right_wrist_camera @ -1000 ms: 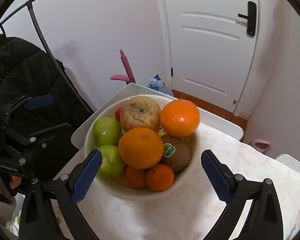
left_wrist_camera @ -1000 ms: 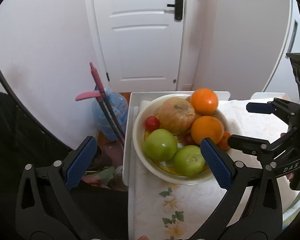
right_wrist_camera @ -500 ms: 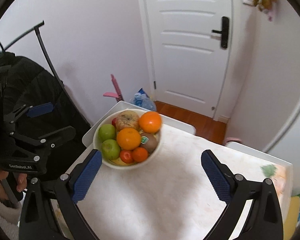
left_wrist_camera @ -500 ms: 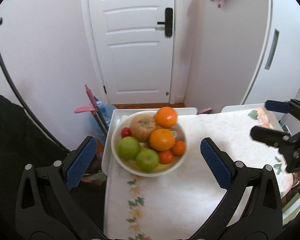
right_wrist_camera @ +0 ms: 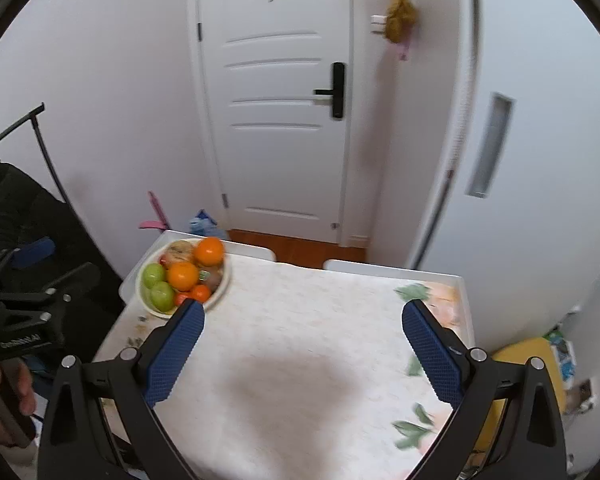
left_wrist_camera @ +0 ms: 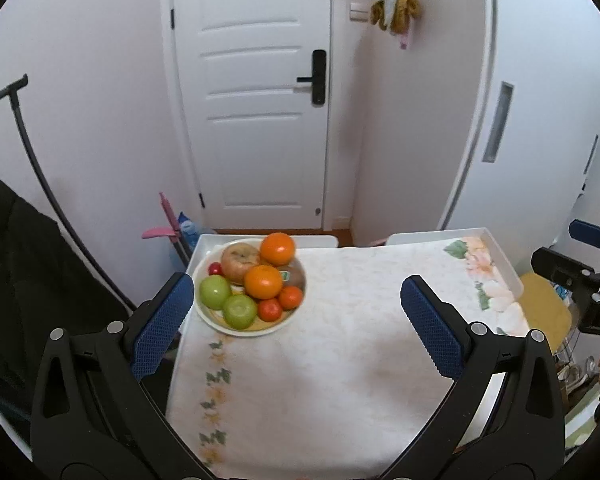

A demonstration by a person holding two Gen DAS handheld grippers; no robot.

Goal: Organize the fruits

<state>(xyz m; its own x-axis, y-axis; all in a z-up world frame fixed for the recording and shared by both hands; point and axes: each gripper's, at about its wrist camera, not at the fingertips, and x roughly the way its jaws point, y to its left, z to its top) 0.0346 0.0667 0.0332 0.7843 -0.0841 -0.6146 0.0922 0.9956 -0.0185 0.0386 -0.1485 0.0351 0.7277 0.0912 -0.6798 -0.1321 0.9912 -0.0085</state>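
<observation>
Fruit bowl (left_wrist_camera: 287,318) at table's far-left corner, holding two oranges (left_wrist_camera: 263,281), two green apples (left_wrist_camera: 215,291), two small tangerines (left_wrist_camera: 270,309), one brownish apple (left_wrist_camera: 240,257), one kiwi (left_wrist_camera: 293,276), one cherry tomato (left_wrist_camera: 215,268), white floral tablecloth (left_wrist_camera: 340,360) beneath, left gripper (left_wrist_camera: 296,322) and right gripper (right_wrist_camera: 302,350) both wide open, empty, held above the cloth.

White bowl (left_wrist_camera: 204,312): orange oranges (left_wrist_camera: 263,281), green apples (left_wrist_camera: 215,291). Worktop (left_wrist_camera: 340,340) cloth white, leaf-and-flower print. Door (left_wrist_camera: 260,120) white, black handle (left_wrist_camera: 318,78).

Your brown kiwi (left_wrist_camera: 293,276) sits half hidden behind the oranges in the white round fruit bowl (left_wrist_camera: 247,330). Right view blurs the floral tablecloth's (right_wrist_camera: 412,436) right edge; your hand (right_wrist_camera: 4,390) is cropped.
</observation>
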